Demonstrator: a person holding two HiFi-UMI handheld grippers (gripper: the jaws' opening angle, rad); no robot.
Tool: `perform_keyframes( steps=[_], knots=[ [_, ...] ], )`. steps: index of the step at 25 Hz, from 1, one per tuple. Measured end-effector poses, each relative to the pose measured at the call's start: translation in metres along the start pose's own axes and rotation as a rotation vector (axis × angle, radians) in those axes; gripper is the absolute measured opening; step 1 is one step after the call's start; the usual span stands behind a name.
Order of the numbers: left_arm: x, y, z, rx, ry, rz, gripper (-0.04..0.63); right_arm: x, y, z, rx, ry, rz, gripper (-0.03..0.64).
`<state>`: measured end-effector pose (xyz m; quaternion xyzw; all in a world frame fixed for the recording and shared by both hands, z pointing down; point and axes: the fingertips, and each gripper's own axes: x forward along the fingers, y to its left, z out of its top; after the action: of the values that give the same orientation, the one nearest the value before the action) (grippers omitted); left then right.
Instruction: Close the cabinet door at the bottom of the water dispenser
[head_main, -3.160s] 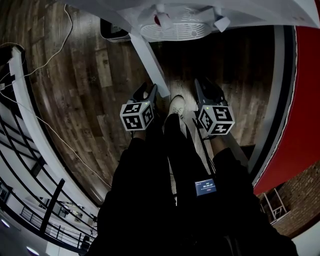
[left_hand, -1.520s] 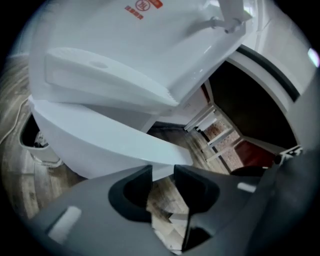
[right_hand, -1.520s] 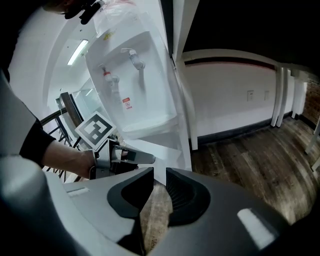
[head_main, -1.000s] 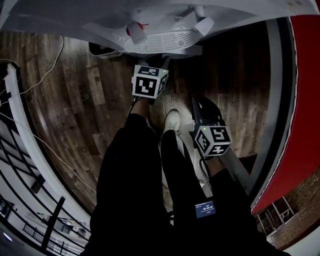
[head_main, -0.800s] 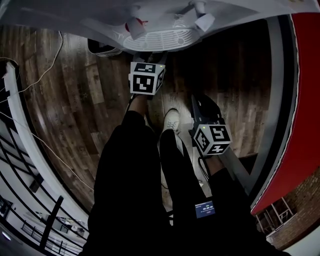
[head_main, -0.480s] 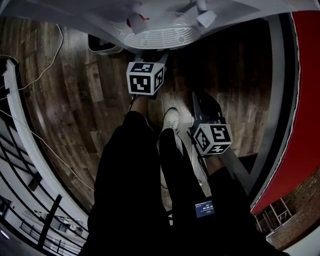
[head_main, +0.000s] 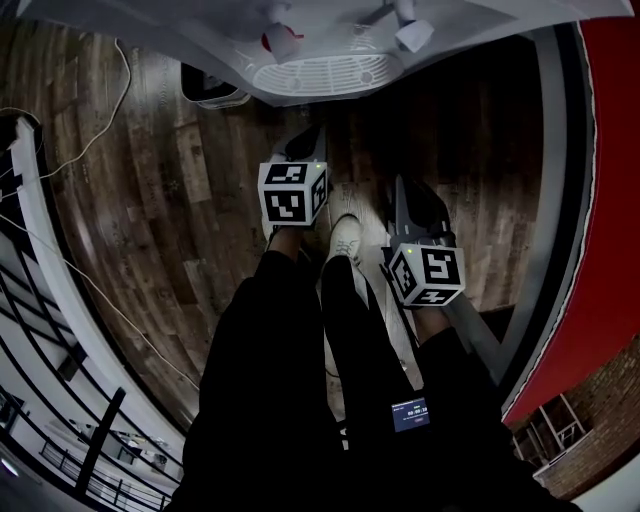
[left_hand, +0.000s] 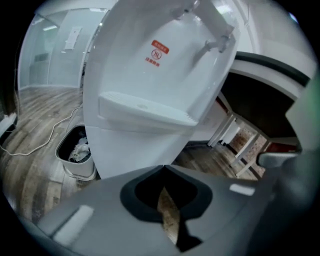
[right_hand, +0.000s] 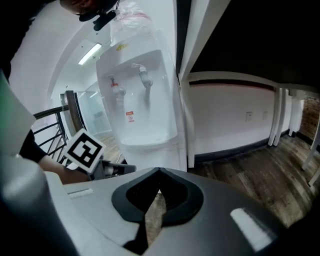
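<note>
The right gripper (right_hand: 159, 171) had just closed, its jaws together on nothing, pointing at the white water dispenser (right_hand: 145, 100). Left of the dispenser's base showed the left gripper's marker cube (right_hand: 84, 150); right of it, wooden floor (right_hand: 250, 172).

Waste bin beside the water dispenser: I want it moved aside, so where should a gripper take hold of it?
On the waste bin, pinch the upper rim from above, on the side away from the water dispenser. It stands upright and open-topped, so the thin wall should fit; the dispenser crowds its other side.
</note>
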<state>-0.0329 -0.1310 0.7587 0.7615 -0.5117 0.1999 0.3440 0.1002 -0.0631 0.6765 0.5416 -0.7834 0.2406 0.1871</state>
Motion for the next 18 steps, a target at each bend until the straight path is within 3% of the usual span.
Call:
perform_keyframes(
  steps=[4, 9, 13, 18],
  knots=[
    [-0.030, -0.012, -0.009, 0.045, -0.038, 0.021, 0.008, 0.003, 0.012, 0.010, -0.024, 0.011, 0.031, -0.002],
    [-0.105, -0.030, 0.010, 0.172, -0.087, 0.058, 0.008, -0.017, 0.034, 0.054, -0.007, -0.043, 0.095, -0.002],
    [-0.187, -0.045, 0.040, 0.136, -0.130, 0.073, 0.008, -0.054, 0.056, 0.108, -0.024, -0.074, 0.141, -0.002],
    [-0.284, -0.046, 0.127, 0.117, -0.292, 0.255, 0.007, -0.098, 0.087, 0.199, -0.058, -0.189, 0.192, -0.002]
  ],
)
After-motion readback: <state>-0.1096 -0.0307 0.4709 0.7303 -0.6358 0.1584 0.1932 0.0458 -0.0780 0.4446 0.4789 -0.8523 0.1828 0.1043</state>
